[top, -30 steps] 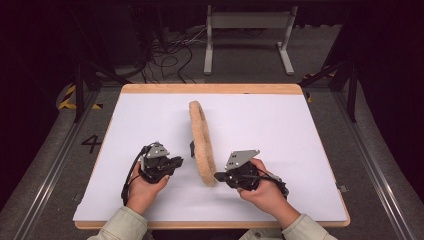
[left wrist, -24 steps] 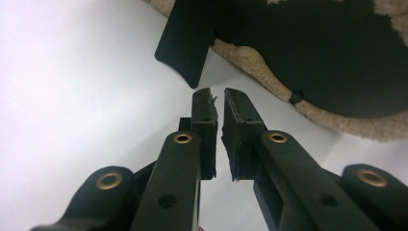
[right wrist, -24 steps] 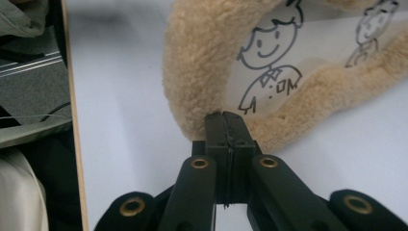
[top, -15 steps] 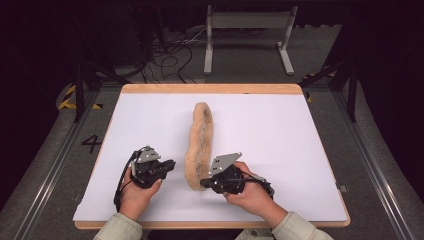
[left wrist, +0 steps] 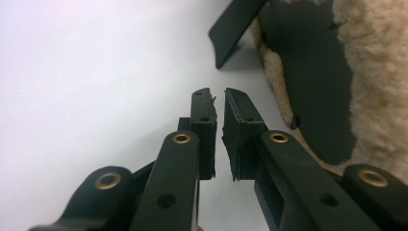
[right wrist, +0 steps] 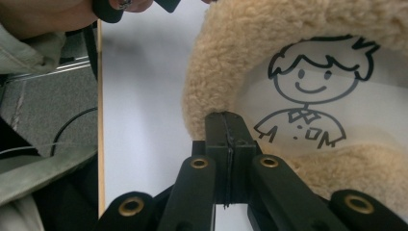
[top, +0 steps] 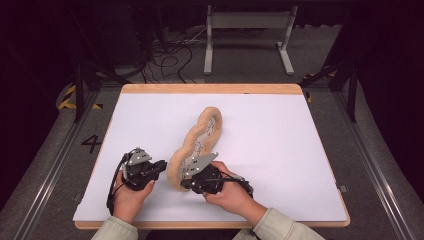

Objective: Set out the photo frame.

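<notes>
While right tongs (top: 184,181) clamp the fleece rim, the mat (top: 197,145) flops, soft and light; left tongs (top: 161,165) nearly together, empty.

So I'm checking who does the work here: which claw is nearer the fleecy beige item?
Right. The right claw is at the fleecy beige item, shut at its near edge, by the cartoon print. The left claw sits just beside it on the white table, nearly shut on nothing.
</notes>
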The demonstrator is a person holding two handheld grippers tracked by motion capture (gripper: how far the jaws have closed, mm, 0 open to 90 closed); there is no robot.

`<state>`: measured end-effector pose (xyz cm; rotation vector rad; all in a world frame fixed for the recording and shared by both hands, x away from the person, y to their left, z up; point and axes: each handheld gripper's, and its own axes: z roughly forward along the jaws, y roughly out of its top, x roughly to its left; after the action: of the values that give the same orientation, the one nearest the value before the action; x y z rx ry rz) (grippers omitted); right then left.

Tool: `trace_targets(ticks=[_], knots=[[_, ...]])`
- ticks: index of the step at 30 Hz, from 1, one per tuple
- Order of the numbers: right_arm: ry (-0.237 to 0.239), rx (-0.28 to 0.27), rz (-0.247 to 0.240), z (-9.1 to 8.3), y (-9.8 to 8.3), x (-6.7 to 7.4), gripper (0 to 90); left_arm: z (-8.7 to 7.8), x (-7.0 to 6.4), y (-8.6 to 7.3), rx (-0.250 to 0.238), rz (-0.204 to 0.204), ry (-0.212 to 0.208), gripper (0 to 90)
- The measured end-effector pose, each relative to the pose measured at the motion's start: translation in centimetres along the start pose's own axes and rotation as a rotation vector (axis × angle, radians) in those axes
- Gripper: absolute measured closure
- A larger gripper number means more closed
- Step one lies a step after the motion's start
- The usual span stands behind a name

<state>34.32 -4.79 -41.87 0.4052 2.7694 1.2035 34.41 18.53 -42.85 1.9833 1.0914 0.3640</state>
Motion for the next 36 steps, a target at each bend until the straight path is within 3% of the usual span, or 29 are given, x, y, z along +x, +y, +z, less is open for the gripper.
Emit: trace_targets(ticks=[7,9,13,19,27,36], knots=[[-0.009,-0.012,0.021,0.1,-0.2,-0.3,87.6,-0.8,0.3,-0.4,-0.015,-0.015,-0.004,81.2],[-0.018,-0.016,0.038,-0.4,-0.6,-0.7,85.8,-1.1,0.1,-0.4,-0.022,-0.015,-0.014,79.8],[-0.046,-0.033,0.066,-1.7,-1.3,-1.8,80.4,-2.2,-0.3,-0.5,-0.050,-0.069,-0.012,71.4],[-0.089,-0.058,0.117,-3.6,-2.2,-3.4,77.7,-3.5,-0.7,-1.0,-0.079,-0.095,-0.023,65.3],[-0.175,-0.093,0.163,-6.4,-3.2,-5.7,71.8,-5.0,-2.4,-1.4,-0.091,-0.074,-0.044,59.9],[-0.209,-0.114,0.197,-7.6,-4.0,-7.1,66.2,-5.6,-3.4,-1.6,-0.112,-0.070,-0.081,48.3]])
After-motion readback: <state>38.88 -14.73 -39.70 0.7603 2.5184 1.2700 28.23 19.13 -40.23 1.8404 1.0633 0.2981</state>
